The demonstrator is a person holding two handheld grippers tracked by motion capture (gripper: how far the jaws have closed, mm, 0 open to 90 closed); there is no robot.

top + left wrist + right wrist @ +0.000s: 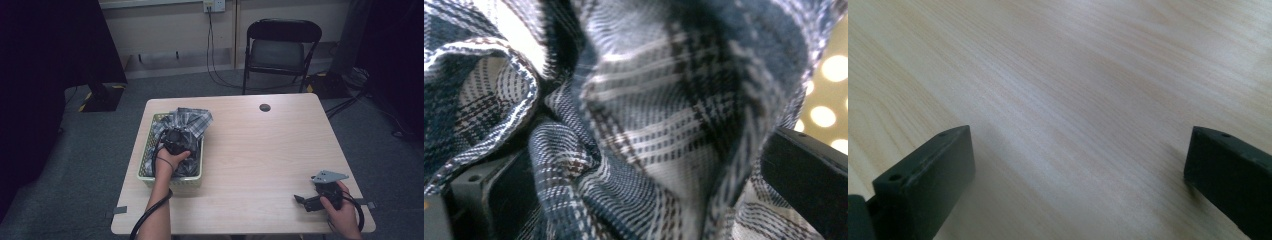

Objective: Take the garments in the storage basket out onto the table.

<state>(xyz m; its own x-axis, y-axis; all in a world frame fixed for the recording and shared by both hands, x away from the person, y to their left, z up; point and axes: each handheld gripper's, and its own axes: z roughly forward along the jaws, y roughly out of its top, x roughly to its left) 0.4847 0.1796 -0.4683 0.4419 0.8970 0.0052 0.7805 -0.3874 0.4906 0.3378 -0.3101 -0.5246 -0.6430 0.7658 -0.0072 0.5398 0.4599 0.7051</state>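
Cloth first: the plaid shirt (187,125) lies crumpled in the pale green basket (148,152) at the left of the table (260,150), its far end heaped over the basket's back rim. Your left gripper (175,142) is buried in that heap. In the left gripper view, the folds of the plaid shirt (644,130) bulge between the two black jaws, which stand wide with fabric pressed against both of them. The jaws have not closed; I judge the cloth gathered but not yet gripped.

Your right gripper (315,200) rests low over bare tabletop near the right front corner, well apart from the basket. In the right gripper view its jaws are spread wide with nothing between them but the wood of the table (1073,90).

Step in hand, by my reading: taking hold of the shirt to draw it out of the basket.

What the next move calls for:
- Close the left jaws on the fold now sitting between them, and check that they bite on more than a single loose edge.
- Lift straight up, so the cloth clears the perforated wall of the basket (831,90) without snagging or dragging it along.
- Bring the right gripper across to take a second hold, or to steady the basket rim, since a light basket may rise with the load.
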